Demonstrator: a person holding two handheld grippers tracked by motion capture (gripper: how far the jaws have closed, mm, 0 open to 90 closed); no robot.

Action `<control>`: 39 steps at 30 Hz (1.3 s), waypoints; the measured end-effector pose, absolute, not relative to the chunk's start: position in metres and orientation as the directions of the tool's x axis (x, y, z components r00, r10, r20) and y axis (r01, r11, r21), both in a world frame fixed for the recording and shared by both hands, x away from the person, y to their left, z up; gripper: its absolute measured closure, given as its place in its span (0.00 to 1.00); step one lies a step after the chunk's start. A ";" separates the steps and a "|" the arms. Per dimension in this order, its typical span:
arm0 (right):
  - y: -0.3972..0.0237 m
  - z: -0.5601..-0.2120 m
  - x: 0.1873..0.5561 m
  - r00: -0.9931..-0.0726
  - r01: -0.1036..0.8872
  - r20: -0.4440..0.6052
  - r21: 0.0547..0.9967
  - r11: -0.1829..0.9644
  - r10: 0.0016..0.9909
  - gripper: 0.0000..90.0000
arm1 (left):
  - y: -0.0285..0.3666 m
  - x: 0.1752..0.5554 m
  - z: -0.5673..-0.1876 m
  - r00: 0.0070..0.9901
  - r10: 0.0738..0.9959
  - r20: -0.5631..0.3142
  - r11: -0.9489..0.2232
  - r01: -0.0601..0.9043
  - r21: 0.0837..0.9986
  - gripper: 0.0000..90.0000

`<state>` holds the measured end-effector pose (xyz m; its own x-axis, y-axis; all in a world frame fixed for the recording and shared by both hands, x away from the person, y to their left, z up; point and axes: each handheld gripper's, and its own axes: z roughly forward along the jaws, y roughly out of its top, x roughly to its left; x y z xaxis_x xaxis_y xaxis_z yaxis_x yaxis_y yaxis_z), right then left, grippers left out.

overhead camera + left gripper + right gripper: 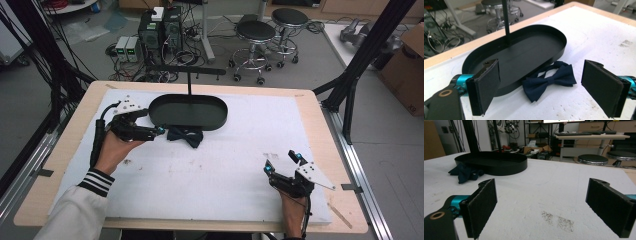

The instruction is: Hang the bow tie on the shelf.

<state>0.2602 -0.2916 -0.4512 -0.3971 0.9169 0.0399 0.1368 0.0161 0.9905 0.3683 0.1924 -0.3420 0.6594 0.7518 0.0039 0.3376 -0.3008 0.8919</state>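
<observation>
A dark navy bow tie (185, 136) (549, 80) (465, 173) lies flat on the white table cover, against the near rim of a black oval tray (218, 108) (559, 40) (506, 166) with an upright black post. My left gripper (159, 125) (546, 90) is open just left of the bow tie, its pads on either side of the tie and apart from it. My right gripper (283, 162) (544, 205) rests open near the table's front right, with nothing between its pads.
The white foam cover (240, 150) spreads over a wooden tabletop. A dark smudge (559, 220) marks the cover ahead of the right gripper. Stools (256, 35), computer boxes (160, 30) and cables stand on the floor beyond the far edge.
</observation>
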 end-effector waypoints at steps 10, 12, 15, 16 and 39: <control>-0.292 -0.451 0.260 -0.400 0.135 0.042 0.991 0.014 0.916 0.10 | 0.179 0.389 -0.360 0.670 0.739 -0.067 -0.336 0.453 0.826 0.18; -0.292 -0.451 0.260 -0.400 0.136 0.041 0.991 0.015 0.916 0.10 | 0.180 0.394 -0.363 0.658 0.748 -0.092 -0.326 0.484 0.812 0.18; -0.292 -0.451 0.260 -0.398 0.139 0.045 0.990 0.012 0.916 0.10 | 0.180 0.398 -0.368 0.646 0.756 -0.109 -0.323 0.513 0.795 0.18; -0.292 -0.451 0.260 -0.400 0.137 0.043 0.991 0.014 0.916 0.10 | 0.180 0.399 -0.369 0.644 0.757 -0.112 -0.327 0.521 0.788 0.18; -0.292 -0.451 0.260 -0.400 0.139 0.049 0.990 0.007 0.915 0.10 | 0.171 0.419 -0.408 0.599 0.777 -0.193 -0.341 0.658 0.672 0.26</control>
